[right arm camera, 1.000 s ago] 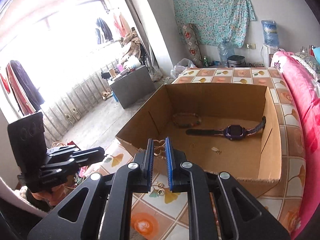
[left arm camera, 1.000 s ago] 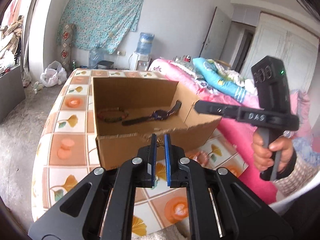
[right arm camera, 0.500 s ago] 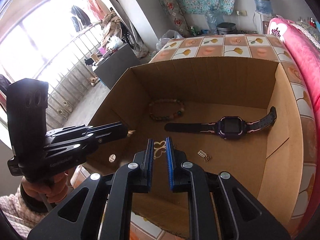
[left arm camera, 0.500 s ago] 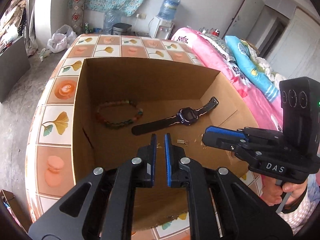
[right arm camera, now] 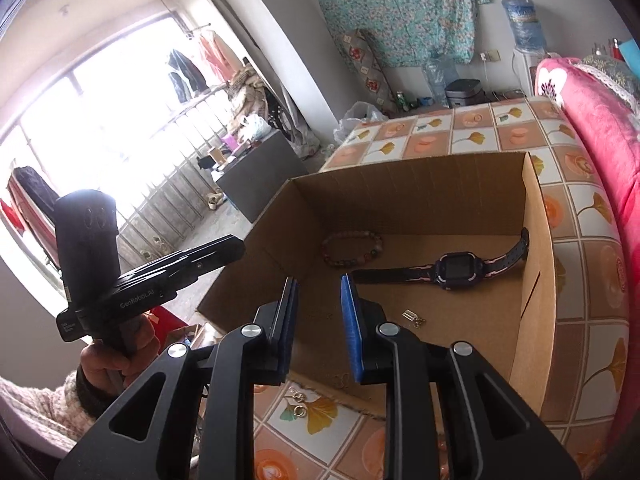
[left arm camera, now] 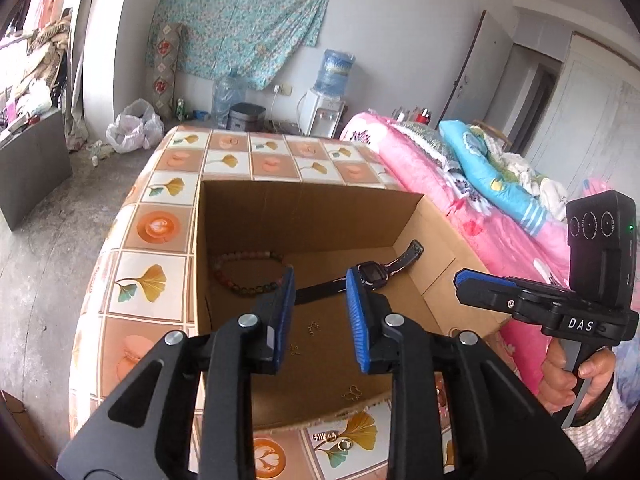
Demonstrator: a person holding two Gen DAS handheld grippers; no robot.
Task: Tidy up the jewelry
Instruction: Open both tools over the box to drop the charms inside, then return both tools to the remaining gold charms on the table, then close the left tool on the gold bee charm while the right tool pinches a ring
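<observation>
An open cardboard box (left arm camera: 304, 204) (right arm camera: 404, 184) stands on the tiled table. Inside lie a bead bracelet (left arm camera: 248, 276) (right arm camera: 352, 250), a purple watch (left arm camera: 372, 274) (right arm camera: 452, 266) and small gold earrings (left arm camera: 314, 326) (right arm camera: 412, 317). A gold butterfly earring (left arm camera: 352, 394) (right arm camera: 342, 380) lies by the near wall. My left gripper (left arm camera: 320, 316) is open and empty over the box's near edge. My right gripper (right arm camera: 318, 320) is open and empty over the box too. More gold earrings (left arm camera: 336, 440) (right arm camera: 298, 402) lie on the table in front of the box.
The table (left arm camera: 160, 224) (right arm camera: 592, 272) has an orange and white tiled cloth. A pink bed (left arm camera: 440, 184) (right arm camera: 600, 128) runs along its right side. A dark cabinet (right arm camera: 264, 176) stands on the floor to the left.
Both grippers have opened and let go of their gold earrings, which now lie in the box. Both have drawn back and up a little from inside the box.
</observation>
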